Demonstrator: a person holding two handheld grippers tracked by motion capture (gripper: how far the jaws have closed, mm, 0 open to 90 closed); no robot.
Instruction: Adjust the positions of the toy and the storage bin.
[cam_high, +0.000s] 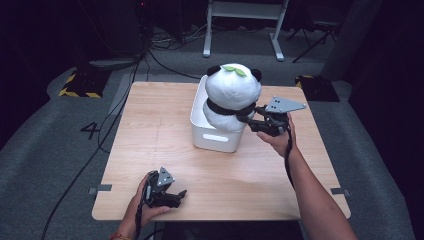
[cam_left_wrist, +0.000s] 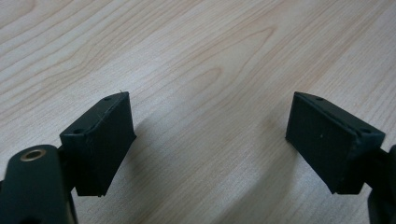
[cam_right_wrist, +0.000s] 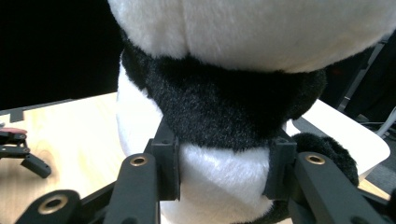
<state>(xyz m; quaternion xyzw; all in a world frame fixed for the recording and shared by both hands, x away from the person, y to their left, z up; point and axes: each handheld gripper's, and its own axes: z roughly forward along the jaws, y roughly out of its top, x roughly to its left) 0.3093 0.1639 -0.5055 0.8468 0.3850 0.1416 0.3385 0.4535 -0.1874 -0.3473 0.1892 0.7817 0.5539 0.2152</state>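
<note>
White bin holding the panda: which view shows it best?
The high view: the whole white bin stands on the table with the plush panda sitting inside. The right gripper view catches just a corner of it behind the panda. The left gripper view looks at wood.

We rest the left gripper (cam_high: 181, 193) low, jaws spread wide. Our right gripper (cam_high: 246, 118) reaches forward, jaws clamped.
</note>
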